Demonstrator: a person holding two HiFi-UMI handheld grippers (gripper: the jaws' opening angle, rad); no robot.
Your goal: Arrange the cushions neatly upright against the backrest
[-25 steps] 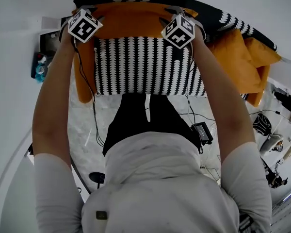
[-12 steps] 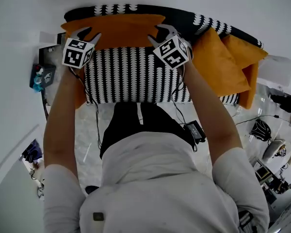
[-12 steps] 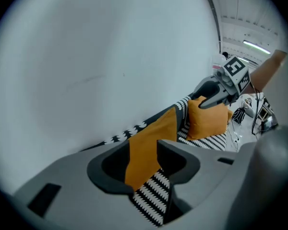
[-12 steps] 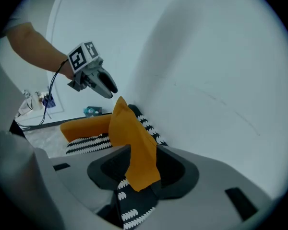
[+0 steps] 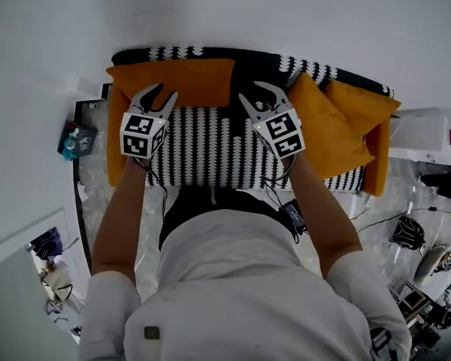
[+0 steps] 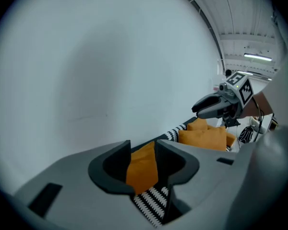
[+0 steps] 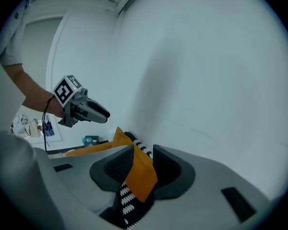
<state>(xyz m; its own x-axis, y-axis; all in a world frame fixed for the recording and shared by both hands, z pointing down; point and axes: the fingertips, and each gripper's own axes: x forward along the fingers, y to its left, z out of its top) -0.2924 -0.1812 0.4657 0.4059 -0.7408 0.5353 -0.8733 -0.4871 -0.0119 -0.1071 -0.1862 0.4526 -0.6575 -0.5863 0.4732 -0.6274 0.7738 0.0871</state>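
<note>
**One cushion stood up, two left at the right end**

Head view: I hold both tools clear above the sofa [image 5: 210,153]. The left tool [image 5: 165,93] and the right tool [image 5: 252,94] hover over the striped seat, just in front of the left cushion [image 5: 173,81]. That cushion stands along the backrest [image 5: 255,57]. The nearer right cushion [image 5: 325,130] and the far right cushion [image 5: 361,102] lean together at the sofa's right end, tilted rather than square. I judge the first placement finished. The next move calls for swinging both tools rightward, taking the nearer right cushion by its edges and standing it beside the first. The bare seat between them gives open room. The wall [image 5: 248,13] sits close behind the backrest, so there is little room to overshoot.

Left gripper view: the left tool [image 6: 143,150] stands moderately wide. Its jaws have just been closing, with nothing gripped. The left cushion [image 6: 143,171] only shows through the gap, beyond the pads. The right tool [image 6: 216,107] hangs above the two right cushions.

Right gripper view: the right tool [image 7: 141,162] is also partly open, its jaws just closing on nothing. A corner of the left cushion [image 7: 143,178] shows through the gap, with the left tool [image 7: 93,113] floating beyond.
</note>
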